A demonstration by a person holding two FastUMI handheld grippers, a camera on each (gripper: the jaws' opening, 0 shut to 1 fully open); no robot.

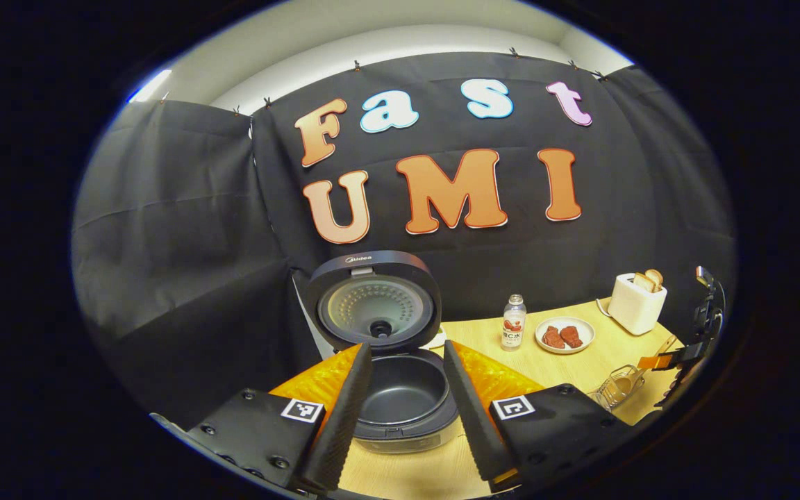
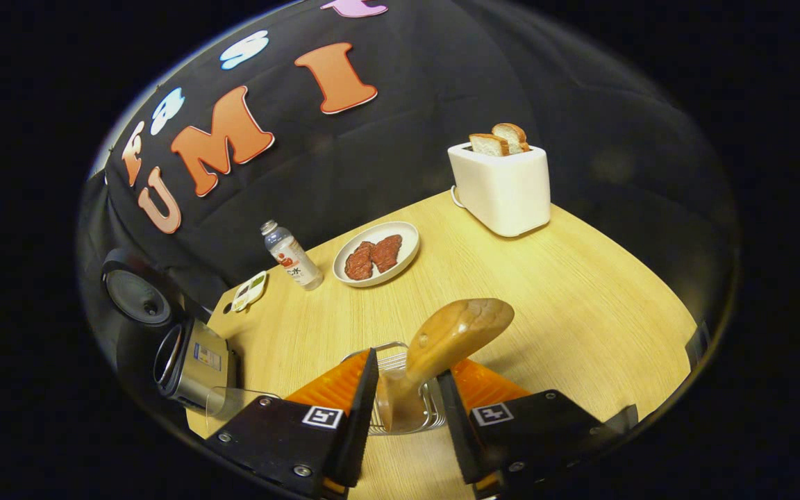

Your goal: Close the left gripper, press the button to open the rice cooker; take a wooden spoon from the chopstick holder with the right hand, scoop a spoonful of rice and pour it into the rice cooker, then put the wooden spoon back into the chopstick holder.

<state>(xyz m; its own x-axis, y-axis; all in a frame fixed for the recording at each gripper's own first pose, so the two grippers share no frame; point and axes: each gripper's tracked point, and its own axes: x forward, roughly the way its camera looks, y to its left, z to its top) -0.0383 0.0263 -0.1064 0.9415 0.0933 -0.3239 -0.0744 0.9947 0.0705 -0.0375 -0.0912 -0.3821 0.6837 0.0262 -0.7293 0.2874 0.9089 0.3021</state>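
Wooden spoon [image 2: 442,347] upright, bowl topmost

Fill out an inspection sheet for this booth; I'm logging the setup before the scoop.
Surface: wooden table, bare between items.
Job's things: rice cooker lid up, pot looks empty; wooden spoon standing in the wire chopstick holder.
Clutter: toaster with bread, plate of meat, bottle, small tray.
Grippers: left hand-held gripper open before the cooker; right hand-held gripper open around the spoon.
Cables: white cord behind the toaster.
Surroundings: black cloth wall.
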